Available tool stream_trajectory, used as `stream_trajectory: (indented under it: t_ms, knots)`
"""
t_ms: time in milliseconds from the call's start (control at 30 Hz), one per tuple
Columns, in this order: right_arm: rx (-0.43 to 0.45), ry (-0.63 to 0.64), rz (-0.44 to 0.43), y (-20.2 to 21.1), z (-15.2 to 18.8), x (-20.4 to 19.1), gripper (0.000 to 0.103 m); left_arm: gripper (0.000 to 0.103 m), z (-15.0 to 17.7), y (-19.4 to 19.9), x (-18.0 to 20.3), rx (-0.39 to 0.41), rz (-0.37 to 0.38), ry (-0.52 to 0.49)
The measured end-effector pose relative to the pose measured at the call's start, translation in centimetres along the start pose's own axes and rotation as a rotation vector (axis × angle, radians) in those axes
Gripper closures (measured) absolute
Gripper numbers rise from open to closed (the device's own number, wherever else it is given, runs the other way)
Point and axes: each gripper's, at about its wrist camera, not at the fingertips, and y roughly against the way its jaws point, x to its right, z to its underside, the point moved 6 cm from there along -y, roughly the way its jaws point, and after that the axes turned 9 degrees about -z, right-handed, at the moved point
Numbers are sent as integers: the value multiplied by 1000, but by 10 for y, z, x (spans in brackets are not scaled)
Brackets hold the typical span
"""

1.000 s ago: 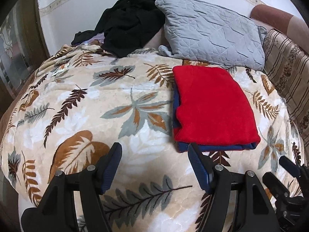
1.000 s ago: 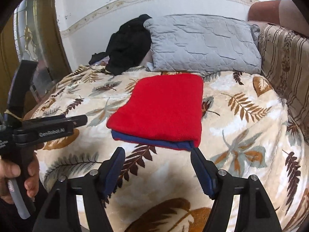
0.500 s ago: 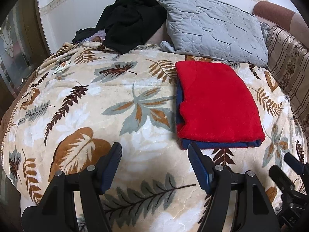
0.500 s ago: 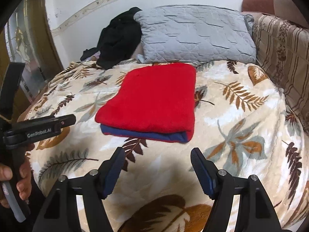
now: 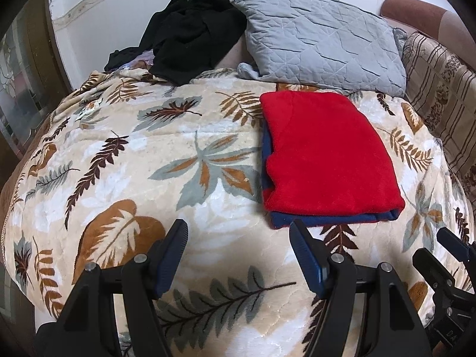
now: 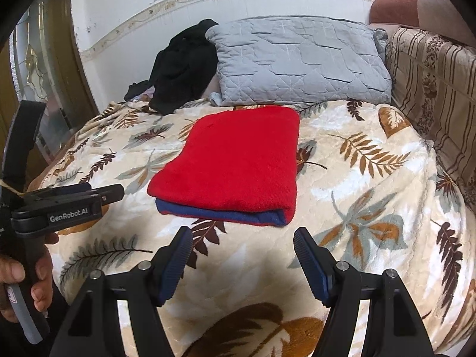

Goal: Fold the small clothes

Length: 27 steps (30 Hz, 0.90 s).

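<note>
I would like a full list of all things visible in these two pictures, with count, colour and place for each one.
folded cloth: one, red with a blue layer showing underneath, lying flat on the blanket in front of the pillow
blanket: one, cream with brown and grey leaves, covering the bed
pillow: one, grey quilted, at the head against the wall
dark clothes: one heap, black, left of the pillow
striped cushion: one, beige and brown, right side
left gripper: one, black with blue pads, open, empty, above the blanket
right gripper: one, same, open, empty
hand: one, holding the left gripper's handle
</note>
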Motion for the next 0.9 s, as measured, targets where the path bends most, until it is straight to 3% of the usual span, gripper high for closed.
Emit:
stream_trajectory:
  t_ms: [900]
  knots:
    - [-17,8,9,-8,-4,2,29,32,3,-10,3,-13,3,-6]
